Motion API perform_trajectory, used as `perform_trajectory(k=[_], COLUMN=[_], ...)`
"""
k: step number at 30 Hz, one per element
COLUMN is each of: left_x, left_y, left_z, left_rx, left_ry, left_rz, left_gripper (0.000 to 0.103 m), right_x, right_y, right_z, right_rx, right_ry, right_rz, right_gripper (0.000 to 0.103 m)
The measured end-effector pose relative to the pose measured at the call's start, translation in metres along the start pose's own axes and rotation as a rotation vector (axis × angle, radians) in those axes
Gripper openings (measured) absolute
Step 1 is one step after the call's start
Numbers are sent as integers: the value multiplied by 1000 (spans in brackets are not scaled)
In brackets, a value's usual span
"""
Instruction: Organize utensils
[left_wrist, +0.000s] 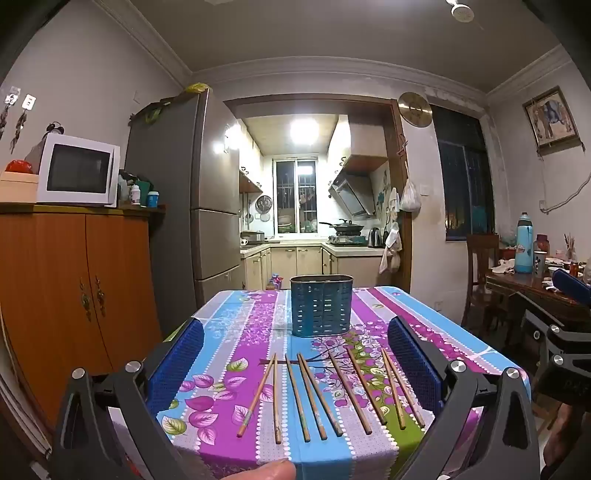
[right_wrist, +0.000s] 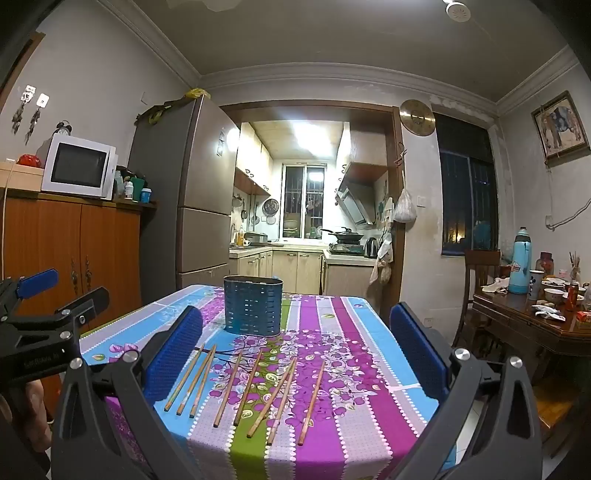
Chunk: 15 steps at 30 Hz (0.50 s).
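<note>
A: While the chopsticks (left_wrist: 325, 395) are still spread in a loose row on the near part of the tabletop (left_wrist: 229, 332), no step of the sorting can be logged as done. Nine sticks are counted in the left view, some paired and touching at the tips, others apart.

B: Noted. The blue slotted holder (left_wrist: 321, 304) is recorded upright beyond the row, well apart from it; whether anything lies inside cannot be told.

A: The left hand-held gripper (left_wrist: 295, 363) is held above the near edge with its pads wide apart, nothing between them. The right hand-held gripper (right_wrist: 295, 354) is likewise spread and empty.

B: The step in hand is judged to be the first pick. A descent onto one stick is called for, pads aligned across its shaft, then a tilt to vertical over the holder.

A: Slippage of a thin stick is flagged as the risk.
</note>
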<state>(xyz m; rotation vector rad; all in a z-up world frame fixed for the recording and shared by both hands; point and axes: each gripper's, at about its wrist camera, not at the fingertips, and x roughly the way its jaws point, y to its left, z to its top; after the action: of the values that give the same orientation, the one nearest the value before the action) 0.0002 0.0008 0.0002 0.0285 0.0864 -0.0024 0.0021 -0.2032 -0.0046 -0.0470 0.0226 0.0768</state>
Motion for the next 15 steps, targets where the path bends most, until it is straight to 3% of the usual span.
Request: perform_trajectory(k=[15], left_x=[3], left_y=[2], left_z=[-2], left_rx=[9], left_ry=[8], left_rz=[-5], left_gripper=[99], right_x=[2], right_y=[-1], right_z=[0], right_rx=[-3], right_ry=[14], right_rz=[0], right_gripper=[98])
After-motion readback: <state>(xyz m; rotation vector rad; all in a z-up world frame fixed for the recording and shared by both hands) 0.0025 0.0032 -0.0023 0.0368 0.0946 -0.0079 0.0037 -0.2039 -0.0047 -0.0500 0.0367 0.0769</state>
